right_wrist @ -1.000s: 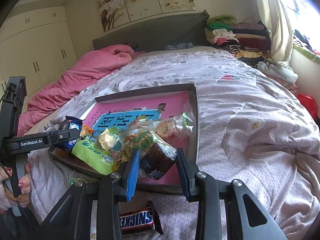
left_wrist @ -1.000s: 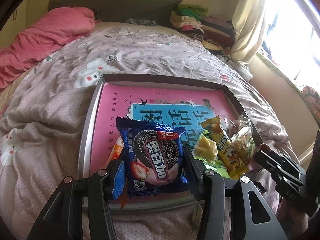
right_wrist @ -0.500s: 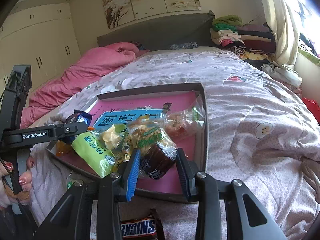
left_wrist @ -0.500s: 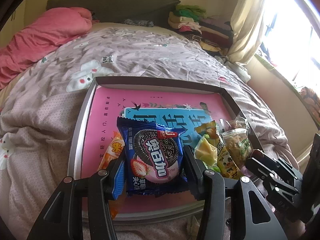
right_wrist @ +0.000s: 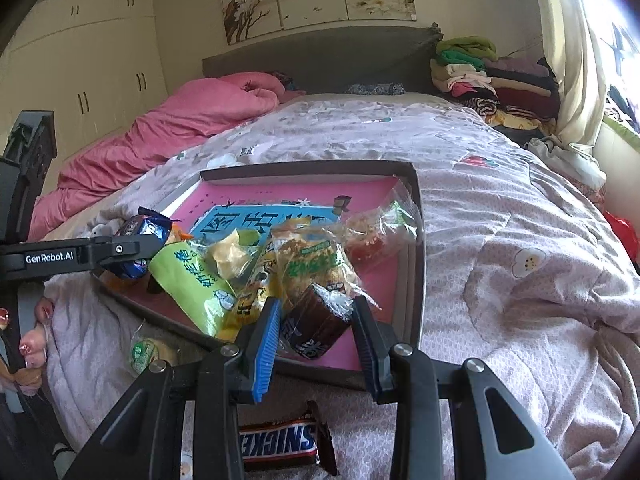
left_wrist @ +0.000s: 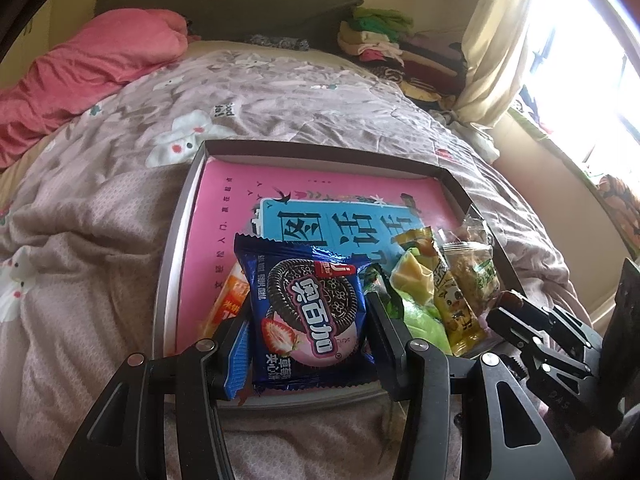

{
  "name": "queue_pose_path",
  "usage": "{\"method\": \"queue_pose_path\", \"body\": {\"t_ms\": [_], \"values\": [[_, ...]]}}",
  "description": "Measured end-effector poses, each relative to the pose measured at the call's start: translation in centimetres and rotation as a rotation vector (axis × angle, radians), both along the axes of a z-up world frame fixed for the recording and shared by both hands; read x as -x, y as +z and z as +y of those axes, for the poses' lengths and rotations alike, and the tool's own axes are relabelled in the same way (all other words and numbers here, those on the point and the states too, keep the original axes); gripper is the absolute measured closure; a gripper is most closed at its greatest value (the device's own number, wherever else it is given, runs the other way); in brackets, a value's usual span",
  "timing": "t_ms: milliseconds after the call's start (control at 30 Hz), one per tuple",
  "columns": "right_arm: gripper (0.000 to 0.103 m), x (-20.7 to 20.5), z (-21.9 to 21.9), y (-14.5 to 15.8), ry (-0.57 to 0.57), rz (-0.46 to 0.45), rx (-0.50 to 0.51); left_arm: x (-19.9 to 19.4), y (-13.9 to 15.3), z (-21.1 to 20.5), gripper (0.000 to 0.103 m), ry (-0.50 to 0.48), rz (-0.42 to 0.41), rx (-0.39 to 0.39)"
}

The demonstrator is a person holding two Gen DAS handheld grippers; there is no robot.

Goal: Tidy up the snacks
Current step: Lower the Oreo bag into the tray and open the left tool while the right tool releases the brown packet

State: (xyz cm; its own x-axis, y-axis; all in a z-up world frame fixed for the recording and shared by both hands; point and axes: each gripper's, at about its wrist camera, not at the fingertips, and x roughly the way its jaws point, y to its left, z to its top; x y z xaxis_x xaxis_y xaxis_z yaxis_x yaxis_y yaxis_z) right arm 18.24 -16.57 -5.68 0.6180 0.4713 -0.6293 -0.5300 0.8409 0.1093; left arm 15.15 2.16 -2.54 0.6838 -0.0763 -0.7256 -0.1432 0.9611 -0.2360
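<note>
- Your left tool [left_wrist: 306,336]: clamped on the blue cookie packet [left_wrist: 308,312], held over the tray [left_wrist: 176,240] for placing.
- Your right tool [right_wrist: 314,334]: grips a brown snack [right_wrist: 316,326] above the tray's near edge.
- Snickers bar [right_wrist: 280,444]: on the bed, unsorted.

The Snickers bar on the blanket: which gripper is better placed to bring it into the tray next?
Probably the right gripper: the Snickers bar lies just below it, outside the tray. But it must first release the dark brown snack. The left gripper holds the Oreo packet.

"SNICKERS" on choc bar [right_wrist: 280,442]; "GenRobot.AI" on left claw [right_wrist: 120,249] arm; "DAS" on right claw [left_wrist: 505,307].
</note>
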Motion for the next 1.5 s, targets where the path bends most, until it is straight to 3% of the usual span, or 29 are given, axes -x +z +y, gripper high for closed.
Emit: {"method": "queue_pose_path", "body": {"t_ms": [600,1500], "values": [[0.066,0.5,-0.2,0.1,-0.006,-0.01,0.008,0.1,-0.5,-0.5,0.05,-0.009,-0.001,-0.039],[0.065,1.1,-1.1,0.9,-0.011,-0.028,-0.038,0.6,0.0,-0.9,0.05,-0.025,0.02,-0.018]]}}
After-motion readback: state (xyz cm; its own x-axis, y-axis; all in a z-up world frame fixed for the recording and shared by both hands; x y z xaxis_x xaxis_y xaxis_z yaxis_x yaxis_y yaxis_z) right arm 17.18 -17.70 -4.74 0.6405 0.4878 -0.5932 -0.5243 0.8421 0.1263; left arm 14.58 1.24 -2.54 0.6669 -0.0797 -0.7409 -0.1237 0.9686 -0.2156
